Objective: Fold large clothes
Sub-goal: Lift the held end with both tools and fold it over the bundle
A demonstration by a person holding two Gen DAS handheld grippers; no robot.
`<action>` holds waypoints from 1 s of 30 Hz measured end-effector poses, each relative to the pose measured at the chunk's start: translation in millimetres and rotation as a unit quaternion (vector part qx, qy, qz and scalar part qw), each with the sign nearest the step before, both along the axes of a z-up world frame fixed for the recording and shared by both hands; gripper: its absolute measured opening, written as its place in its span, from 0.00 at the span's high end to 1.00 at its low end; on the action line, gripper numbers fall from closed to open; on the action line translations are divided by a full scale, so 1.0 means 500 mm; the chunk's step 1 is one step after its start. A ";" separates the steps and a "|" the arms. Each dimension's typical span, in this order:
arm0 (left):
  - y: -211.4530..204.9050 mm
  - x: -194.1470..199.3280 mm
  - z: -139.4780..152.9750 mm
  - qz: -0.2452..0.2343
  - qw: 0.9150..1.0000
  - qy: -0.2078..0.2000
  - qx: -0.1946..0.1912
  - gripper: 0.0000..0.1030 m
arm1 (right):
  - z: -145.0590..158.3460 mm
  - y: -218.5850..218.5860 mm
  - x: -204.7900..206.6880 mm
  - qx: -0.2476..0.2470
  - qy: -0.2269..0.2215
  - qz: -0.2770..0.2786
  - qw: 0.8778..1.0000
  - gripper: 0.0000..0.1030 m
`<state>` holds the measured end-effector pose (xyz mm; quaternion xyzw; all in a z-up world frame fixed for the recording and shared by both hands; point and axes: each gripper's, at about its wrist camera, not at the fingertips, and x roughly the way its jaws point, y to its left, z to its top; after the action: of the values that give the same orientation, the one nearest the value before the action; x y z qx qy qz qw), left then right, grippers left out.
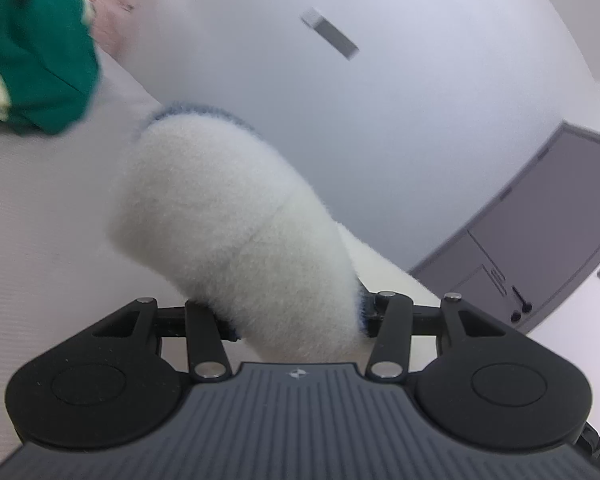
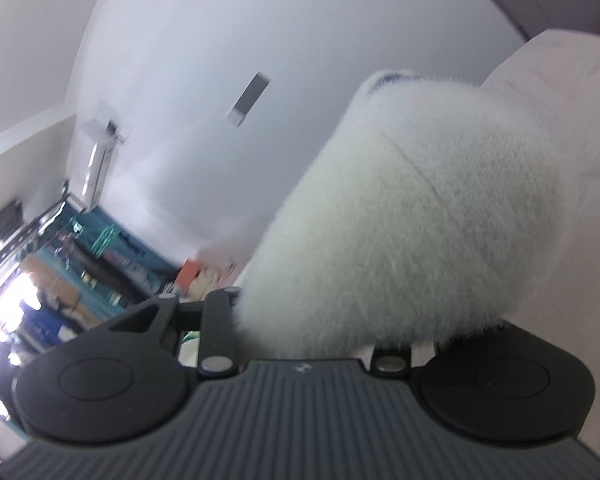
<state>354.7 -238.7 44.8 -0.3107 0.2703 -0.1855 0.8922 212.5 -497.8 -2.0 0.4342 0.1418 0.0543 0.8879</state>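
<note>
Both the left gripper (image 1: 296,320) and the right gripper (image 2: 320,328) are clamped on a bunched roll of the white fleece garment (image 1: 228,216), which bulges up over the fingers above the pale bed (image 1: 40,220). It looks soft, bulky and light, best held at the blue-trimmed hem. Both grippers point slightly downward, tilted sideways.

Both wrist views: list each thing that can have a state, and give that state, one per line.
White fleece garment: bunched, lifted, gripped at two places.
Left hand-held gripper: shut on the fleece's blue-trimmed edge.
Right hand-held gripper: shut on a thick wad of the fleece.
Green garment: crumpled, unfolded, lying on the white surface.
Pink garment: heaped behind the green one; blurred.
Grey cabinet doors: closed.
</note>
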 end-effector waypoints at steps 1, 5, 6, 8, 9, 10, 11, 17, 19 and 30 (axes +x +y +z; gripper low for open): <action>-0.029 0.018 -0.011 -0.008 1.000 0.003 0.003 0.48 | -0.010 -0.019 0.006 0.002 0.001 -0.007 1.000 0.59; -0.125 0.093 -0.072 -0.037 0.999 0.021 0.014 0.48 | -0.075 -0.092 0.032 0.013 0.009 -0.034 0.999 0.59; -0.142 0.111 -0.089 -0.043 0.999 0.026 0.017 0.48 | -0.086 -0.099 0.045 0.016 0.011 -0.040 0.999 0.59; -0.183 0.147 -0.123 -0.055 0.998 0.034 0.024 0.48 | -0.126 -0.123 0.056 0.022 0.015 -0.050 0.998 0.59; -0.196 0.164 -0.142 -0.060 0.997 0.037 0.028 0.48 | -0.150 -0.134 0.061 0.026 0.018 -0.054 0.998 0.59; -0.212 0.175 -0.163 -0.066 0.996 0.040 0.033 0.48 | -0.172 -0.144 0.065 0.030 0.022 -0.059 0.998 0.59; -0.222 0.185 -0.180 -0.071 0.996 0.043 0.036 0.48 | -0.192 -0.155 0.067 0.034 0.024 -0.063 0.997 0.59; -0.258 0.229 -0.294 -0.107 0.992 0.046 0.052 0.48 | -0.317 -0.180 0.059 0.048 0.041 -0.075 0.995 0.59; -0.258 0.231 -0.318 -0.114 0.992 0.025 0.056 0.48 | -0.356 -0.186 0.051 0.056 0.049 -0.073 0.995 0.58; -0.234 0.159 -0.362 -0.144 0.985 0.021 0.094 0.43 | -0.448 -0.214 0.017 0.108 0.069 -0.070 0.989 0.52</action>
<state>434.1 -355.9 -136.3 -0.1869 0.3472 -0.2789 0.8756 220.7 -605.0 -225.9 0.5389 0.1650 -0.0235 0.8257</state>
